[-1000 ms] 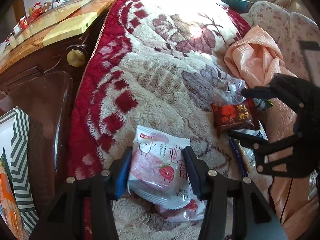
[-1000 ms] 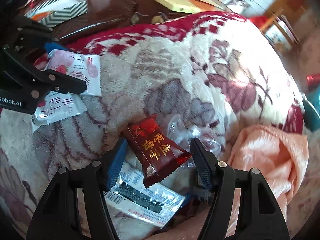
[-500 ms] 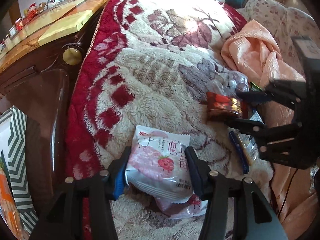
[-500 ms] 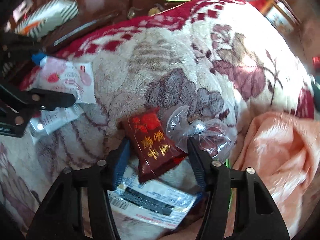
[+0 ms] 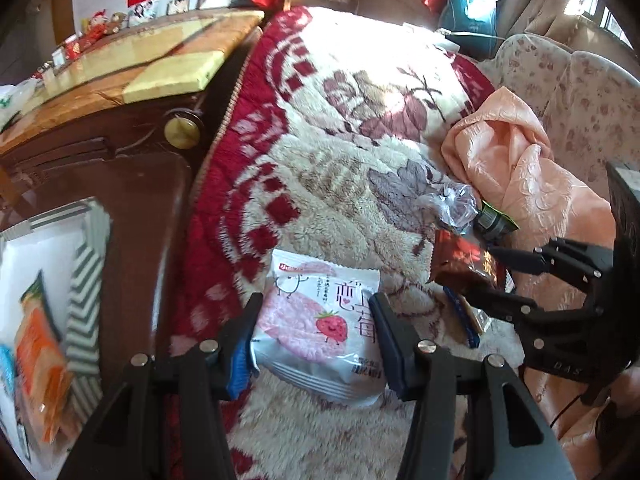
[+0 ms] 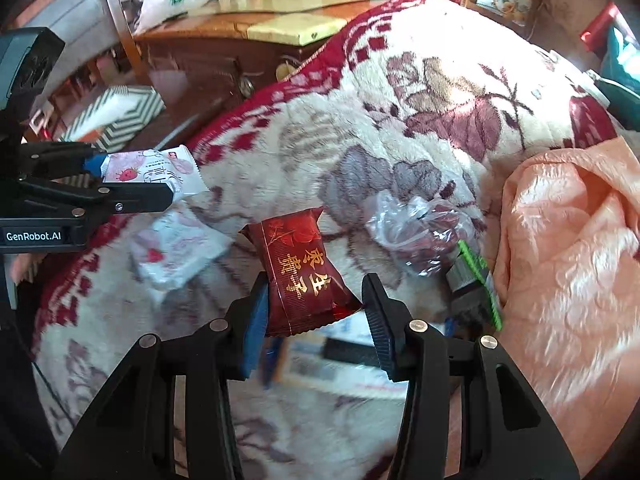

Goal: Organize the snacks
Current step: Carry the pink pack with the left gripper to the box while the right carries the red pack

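Pinching a pink strawberry packet [image 5: 320, 320] above the blanket [image 5: 360, 128], the left gripper [image 5: 316, 336] holds it clear. The right gripper [image 6: 314, 312], jaws just closed, clamps a red packet [image 6: 304, 276] over scattered snacks.

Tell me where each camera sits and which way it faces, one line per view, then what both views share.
Left wrist: on the left gripper, tilted down at the blanket; its fingers clamp a pink strawberry packet; the right gripper enters from the right.
Right wrist: on the right gripper, tilted down; its fingers clamp a red packet; the left gripper enters from the left.
Shared: both packets, blanket, peach cloth, striped box.
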Demonstrator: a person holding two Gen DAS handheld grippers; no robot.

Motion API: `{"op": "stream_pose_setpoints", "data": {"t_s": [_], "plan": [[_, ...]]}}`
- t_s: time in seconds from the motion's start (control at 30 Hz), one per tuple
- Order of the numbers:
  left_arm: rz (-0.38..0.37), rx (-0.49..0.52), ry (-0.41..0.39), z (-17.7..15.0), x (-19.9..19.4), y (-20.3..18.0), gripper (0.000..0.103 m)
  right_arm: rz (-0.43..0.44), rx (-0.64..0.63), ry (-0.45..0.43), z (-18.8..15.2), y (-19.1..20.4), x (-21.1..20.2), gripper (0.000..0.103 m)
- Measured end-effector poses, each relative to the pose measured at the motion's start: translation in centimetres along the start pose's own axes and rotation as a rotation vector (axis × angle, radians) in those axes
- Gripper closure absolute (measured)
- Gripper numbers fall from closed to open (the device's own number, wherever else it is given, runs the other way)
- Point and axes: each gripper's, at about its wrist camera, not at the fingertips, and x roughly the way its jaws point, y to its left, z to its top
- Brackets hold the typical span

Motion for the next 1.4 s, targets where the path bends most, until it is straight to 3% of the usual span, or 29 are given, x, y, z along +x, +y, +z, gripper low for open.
{"op": "stream_pose_setpoints", "data": {"t_s": [0.4,0.73,1.4], "plan": [[0.107,-0.044,-0.059,-4.4,-4.7,1.8,0.048,0.061,0.115,-0.141,-1.9,5.3,-4.0,0.058],[0.192,-0.086,-0.108,-6.5,-7.9,4.7,0.048,0.133,0.089,-0.135,-1.5,10.0,-4.2,0.058],[0.271,-0.276,-0.135,-9.4,-10.8,13.6,0.048,0.2,-0.081,-0.116,3.4,19.0,-3.3,0.058]]}}
